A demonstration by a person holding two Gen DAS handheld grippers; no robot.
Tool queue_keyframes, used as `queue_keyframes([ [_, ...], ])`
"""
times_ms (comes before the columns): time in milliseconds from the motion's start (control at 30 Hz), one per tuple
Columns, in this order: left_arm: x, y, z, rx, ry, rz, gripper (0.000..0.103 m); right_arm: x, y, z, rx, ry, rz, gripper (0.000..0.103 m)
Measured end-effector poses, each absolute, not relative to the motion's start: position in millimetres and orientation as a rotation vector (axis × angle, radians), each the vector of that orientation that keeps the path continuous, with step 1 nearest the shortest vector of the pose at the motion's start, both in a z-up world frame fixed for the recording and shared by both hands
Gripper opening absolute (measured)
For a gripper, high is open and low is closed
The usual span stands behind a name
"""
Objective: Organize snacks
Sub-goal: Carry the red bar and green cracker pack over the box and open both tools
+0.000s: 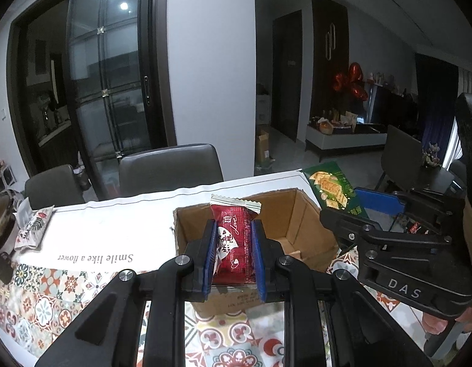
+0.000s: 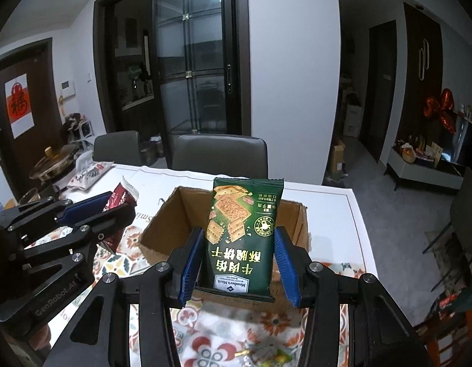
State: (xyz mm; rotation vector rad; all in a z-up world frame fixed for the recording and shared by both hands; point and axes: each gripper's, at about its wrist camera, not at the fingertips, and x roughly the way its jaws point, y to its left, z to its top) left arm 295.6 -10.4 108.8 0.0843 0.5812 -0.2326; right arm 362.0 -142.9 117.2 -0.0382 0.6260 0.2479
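Note:
My left gripper is shut on a red snack packet and holds it upright over the near edge of an open cardboard box. My right gripper is shut on a green cracker packet and holds it upright above the same box. In the right wrist view the left gripper and its red packet are at the left. In the left wrist view the right gripper and the green packet are at the right.
The box stands on a table with a patterned cloth and a white sheet. A white snack bag lies at the far left by a pot. Small wrapped sweets lie near the front. Grey chairs stand behind.

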Motion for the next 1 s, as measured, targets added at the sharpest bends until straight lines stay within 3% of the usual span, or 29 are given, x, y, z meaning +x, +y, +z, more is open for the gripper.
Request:
queue_keyframes([
  [600, 371, -10, 76, 0.052, 0.741, -0.243, 0.023, 430, -145, 84, -0.060, 0.731, 0.243, 0.047],
  [633, 373, -10, 73, 0.053, 0.752, -0.239, 0.025, 432, -145, 82, -0.062, 0.733, 0.241, 0.047],
  [700, 376, -10, 73, 0.054, 0.763, -0.226, 0.050, 435, -146, 79, -0.061, 0.737, 0.235, 0.050],
  [767, 373, -9, 73, 0.049, 0.754, -0.215, 0.051, 437, -146, 77, -0.051, 0.747, 0.224, 0.065],
  [1000, 353, -10, 77, 0.075, 0.723, -0.184, 0.053, 418, -158, 76, -0.022, 0.717, 0.200, 0.066],
])
